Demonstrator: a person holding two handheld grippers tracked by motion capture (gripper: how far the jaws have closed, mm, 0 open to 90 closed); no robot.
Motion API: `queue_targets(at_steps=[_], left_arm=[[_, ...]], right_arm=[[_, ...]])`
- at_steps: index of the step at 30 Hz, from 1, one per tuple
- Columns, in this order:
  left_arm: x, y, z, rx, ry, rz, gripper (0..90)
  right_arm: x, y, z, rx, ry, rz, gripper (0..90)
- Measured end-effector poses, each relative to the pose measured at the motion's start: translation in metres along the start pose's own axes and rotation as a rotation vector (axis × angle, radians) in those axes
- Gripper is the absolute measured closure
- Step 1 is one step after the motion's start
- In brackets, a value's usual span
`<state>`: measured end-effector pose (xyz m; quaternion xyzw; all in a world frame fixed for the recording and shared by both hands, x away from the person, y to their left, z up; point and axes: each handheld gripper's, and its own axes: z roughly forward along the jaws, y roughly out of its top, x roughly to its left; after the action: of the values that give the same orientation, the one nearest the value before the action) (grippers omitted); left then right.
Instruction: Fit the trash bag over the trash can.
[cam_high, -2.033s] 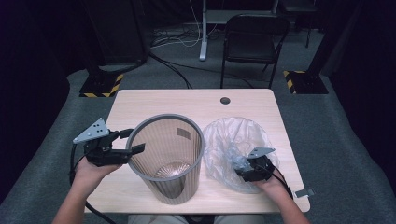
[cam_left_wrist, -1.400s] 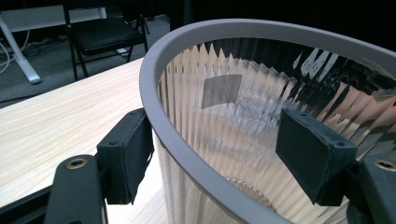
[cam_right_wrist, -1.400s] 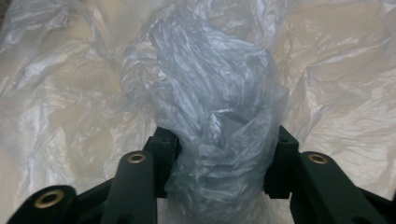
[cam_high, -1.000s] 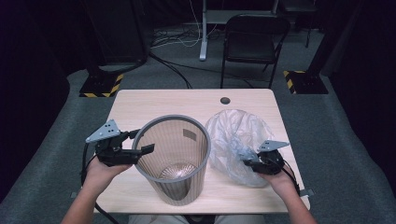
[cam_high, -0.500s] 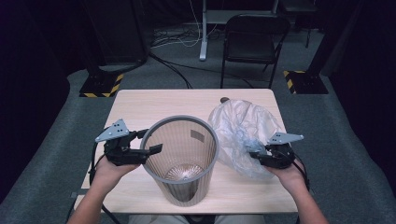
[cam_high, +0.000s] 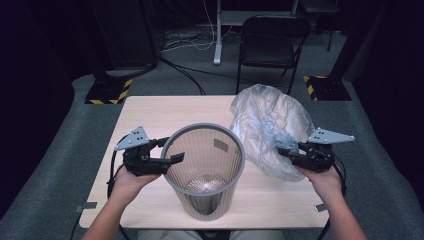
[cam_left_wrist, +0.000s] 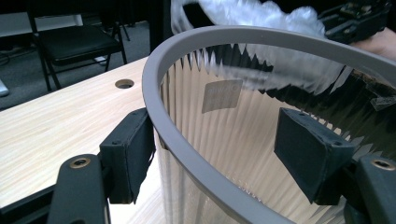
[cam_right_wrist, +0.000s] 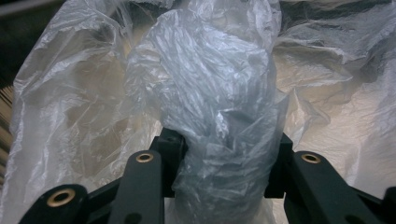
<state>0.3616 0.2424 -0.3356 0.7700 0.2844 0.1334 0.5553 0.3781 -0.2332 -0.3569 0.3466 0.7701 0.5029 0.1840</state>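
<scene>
The right gripper (cam_high: 286, 153) is clamped on a bunched fold of the clear bag (cam_high: 270, 125); the right gripper view has the plastic gathered thick between both jaws (cam_right_wrist: 224, 154), so the jaws stand part-way apart around it. The rest of the bag billows up and back from the grip, off the desk (cam_high: 150, 115), over the desk's right half.

The left gripper (cam_high: 170, 150) straddles the bin (cam_high: 204, 170) at its rim. In the left gripper view 1 pad sits just outside the grey rim (cam_left_wrist: 187, 140) and the other hangs inside the ribbed wall, with a clear gap on the inside, so it reads as released around the rim, not pinching it.

The bin stands upright near the desk's front edge, mouth up, its long axis vertical. The bag lies to the right of the mouth and slightly above rim height, with the right gripper nearer to it. By my judgement, the coming move turns on carrying the bag leftward over the mouth and down along that axis.

The high view gives the gap between bag and bin; the left gripper view shows the bag's lower edge close behind the far rim (cam_left_wrist: 261, 74).
</scene>
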Motion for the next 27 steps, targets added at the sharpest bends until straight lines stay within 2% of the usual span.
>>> queue_targets(at_steps=[6,9,19,27], left_arm=[[-0.003,0.003,0.006,0.006,-0.003,0.017,28.7],[-0.002,0.005,0.005,0.02,0.005,0.042,29.1],[0.001,0.019,-0.013,-0.025,0.021,0.052,30.0],[-0.001,0.024,-0.026,-0.038,0.028,0.064,30.3]], right_arm=[[-0.003,0.014,-0.013,-0.035,-0.004,-0.002,61.0],[-0.003,0.021,-0.019,-0.043,-0.005,-0.011,61.0],[0.005,0.043,-0.038,-0.064,0.0,-0.048,61.2],[0.02,0.059,-0.05,-0.095,0.044,-0.068,61.2]])
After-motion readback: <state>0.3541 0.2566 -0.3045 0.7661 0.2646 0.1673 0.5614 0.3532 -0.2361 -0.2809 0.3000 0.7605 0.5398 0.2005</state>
